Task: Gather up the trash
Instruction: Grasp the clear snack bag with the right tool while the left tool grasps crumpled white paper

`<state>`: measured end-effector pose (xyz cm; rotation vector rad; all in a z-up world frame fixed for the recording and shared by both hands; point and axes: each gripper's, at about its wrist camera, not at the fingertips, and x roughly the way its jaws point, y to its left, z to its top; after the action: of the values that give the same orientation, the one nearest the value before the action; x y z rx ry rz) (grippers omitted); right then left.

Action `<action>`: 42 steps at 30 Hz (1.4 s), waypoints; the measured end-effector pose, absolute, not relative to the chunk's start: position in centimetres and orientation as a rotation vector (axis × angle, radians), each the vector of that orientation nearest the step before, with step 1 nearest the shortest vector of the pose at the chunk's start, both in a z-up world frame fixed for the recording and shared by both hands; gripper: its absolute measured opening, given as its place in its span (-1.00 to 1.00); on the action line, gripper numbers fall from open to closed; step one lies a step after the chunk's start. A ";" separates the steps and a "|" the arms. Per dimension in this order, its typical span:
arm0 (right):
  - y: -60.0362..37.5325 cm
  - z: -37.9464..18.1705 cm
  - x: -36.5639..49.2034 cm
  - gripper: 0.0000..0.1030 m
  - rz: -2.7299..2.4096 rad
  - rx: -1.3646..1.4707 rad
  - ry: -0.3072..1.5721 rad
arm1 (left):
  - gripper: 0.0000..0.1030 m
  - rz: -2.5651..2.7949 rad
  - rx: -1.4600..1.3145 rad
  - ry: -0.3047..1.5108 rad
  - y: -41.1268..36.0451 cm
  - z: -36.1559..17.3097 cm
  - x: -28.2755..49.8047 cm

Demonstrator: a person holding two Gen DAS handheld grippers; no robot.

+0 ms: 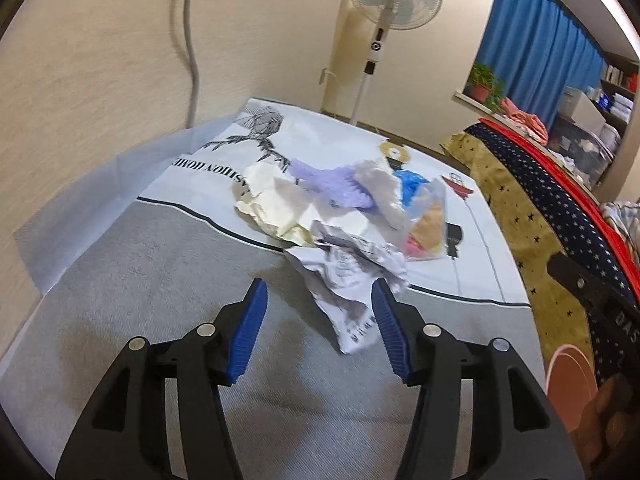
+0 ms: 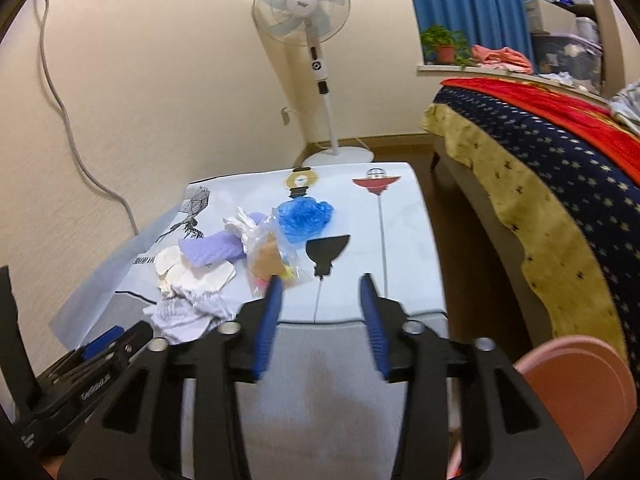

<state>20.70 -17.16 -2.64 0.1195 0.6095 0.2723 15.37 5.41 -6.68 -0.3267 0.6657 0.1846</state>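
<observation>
On the surface (image 1: 160, 272), the trash heap (image 1: 340, 208) is lying just ahead; both tongs, left (image 1: 320, 328) and right (image 2: 320, 324), are gaping empty, approaching. Next, I'd say: closing on the paper (image 1: 352, 280).

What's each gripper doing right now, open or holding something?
Left gripper: open, holding nothing; crumpled paper lies just ahead.
Right gripper: open, holding nothing.

Crumpled printed paper (image 1: 352, 280), cream wrapper (image 1: 276, 204), purple foam (image 1: 340, 184), clear bag (image 1: 426, 224), blue plastic (image 2: 306, 214), heaped together
</observation>
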 end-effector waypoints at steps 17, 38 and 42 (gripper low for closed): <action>-12.2 -6.5 31.4 0.14 0.433 0.064 0.724 | 0.20 0.160 -0.441 0.735 7.0 -9.0 19.2; -14.6 -4.5 27.1 -0.90 0.467 0.085 0.727 | -0.56 0.079 -0.430 0.675 5.5 -6.4 18.3; -15.9 -2.7 24.3 -0.91 0.440 0.079 0.703 | -0.56 0.068 -0.396 0.656 4.8 -5.0 17.1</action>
<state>24.30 -15.88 -2.74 0.0794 0.7033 0.4404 17.10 4.82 -4.99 -0.3961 0.6563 0.0677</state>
